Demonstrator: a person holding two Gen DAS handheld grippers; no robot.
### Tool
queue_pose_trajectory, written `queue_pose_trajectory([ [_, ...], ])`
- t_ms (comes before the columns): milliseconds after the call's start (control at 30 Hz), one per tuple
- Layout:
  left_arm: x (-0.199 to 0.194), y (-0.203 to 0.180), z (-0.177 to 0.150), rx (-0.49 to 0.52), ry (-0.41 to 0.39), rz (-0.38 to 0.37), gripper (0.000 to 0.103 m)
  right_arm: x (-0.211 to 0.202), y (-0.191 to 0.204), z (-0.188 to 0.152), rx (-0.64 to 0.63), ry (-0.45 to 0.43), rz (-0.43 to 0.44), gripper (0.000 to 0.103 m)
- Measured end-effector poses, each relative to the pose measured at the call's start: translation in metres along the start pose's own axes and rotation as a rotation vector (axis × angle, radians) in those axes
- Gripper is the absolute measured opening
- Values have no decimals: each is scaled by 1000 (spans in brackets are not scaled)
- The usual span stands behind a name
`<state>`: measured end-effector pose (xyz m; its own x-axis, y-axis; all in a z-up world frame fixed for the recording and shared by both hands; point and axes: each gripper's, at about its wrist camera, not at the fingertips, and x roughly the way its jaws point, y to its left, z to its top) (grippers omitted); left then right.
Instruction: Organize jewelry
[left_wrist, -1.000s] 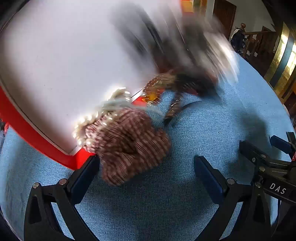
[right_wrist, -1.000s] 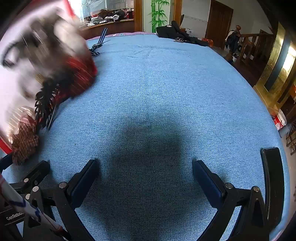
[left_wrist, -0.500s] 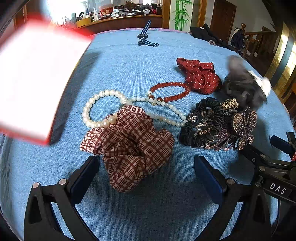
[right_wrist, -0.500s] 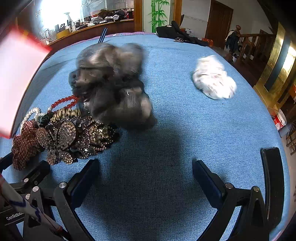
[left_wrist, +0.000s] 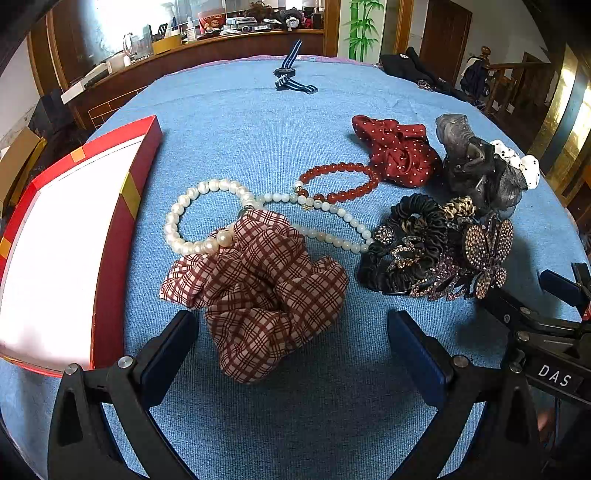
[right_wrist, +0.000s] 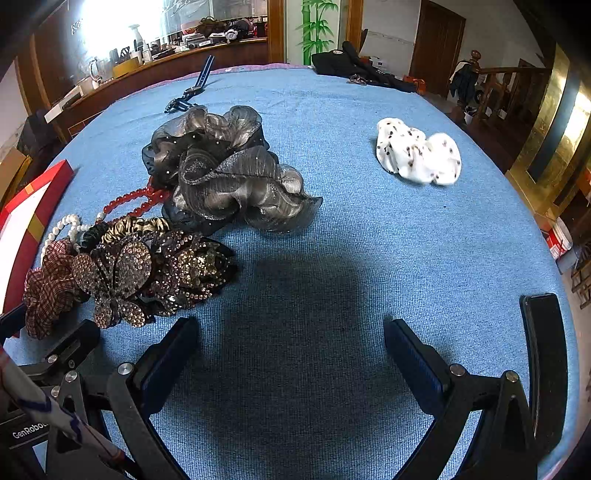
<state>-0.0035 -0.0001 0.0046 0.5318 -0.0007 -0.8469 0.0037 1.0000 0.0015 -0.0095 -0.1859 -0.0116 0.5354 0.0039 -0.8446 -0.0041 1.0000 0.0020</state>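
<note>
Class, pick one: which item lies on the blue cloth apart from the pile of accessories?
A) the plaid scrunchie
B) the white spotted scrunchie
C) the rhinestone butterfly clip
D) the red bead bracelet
B: the white spotted scrunchie lies alone, with bare blue cloth between it and the pile.

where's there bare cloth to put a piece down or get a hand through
Widest free patch: between the grey organza scrunchie and the white spotted scrunchie, running down to the right gripper. Also free: the strip between the red box and the pearl bracelet. Crowded: the plaid scrunchie, red bead bracelet and rhinestone clips touch or overlap.
</note>
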Motion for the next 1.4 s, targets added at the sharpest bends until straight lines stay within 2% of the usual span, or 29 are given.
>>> queue_pose_trajectory([
  [300,0,0,0,0,1,0,103,0,1,4,17,8,-4,103],
  [400,-2,-1,-1,-4,2,8,103,-8,-3,0,54,3,39,103],
  [500,-10,-2,-6,37,-6,11,103,-29,-14,-8,127,-51,84,103],
  [667,-64,16,-23,46,-216,33,103,-71,-15,-22,146,-156,109,103],
  [733,-95,27,-31,22,-329,57,103,-91,-9,-27,138,-215,120,103],
  [867,-115,42,-34,2,-406,80,103,-124,-3,-31,134,-305,138,103],
  [933,-120,47,-35,-3,-432,95,103,-129,3,-31,126,-314,134,103],
  [1400,-109,52,-38,7,-418,113,103,-124,18,-30,89,-288,113,103],
])
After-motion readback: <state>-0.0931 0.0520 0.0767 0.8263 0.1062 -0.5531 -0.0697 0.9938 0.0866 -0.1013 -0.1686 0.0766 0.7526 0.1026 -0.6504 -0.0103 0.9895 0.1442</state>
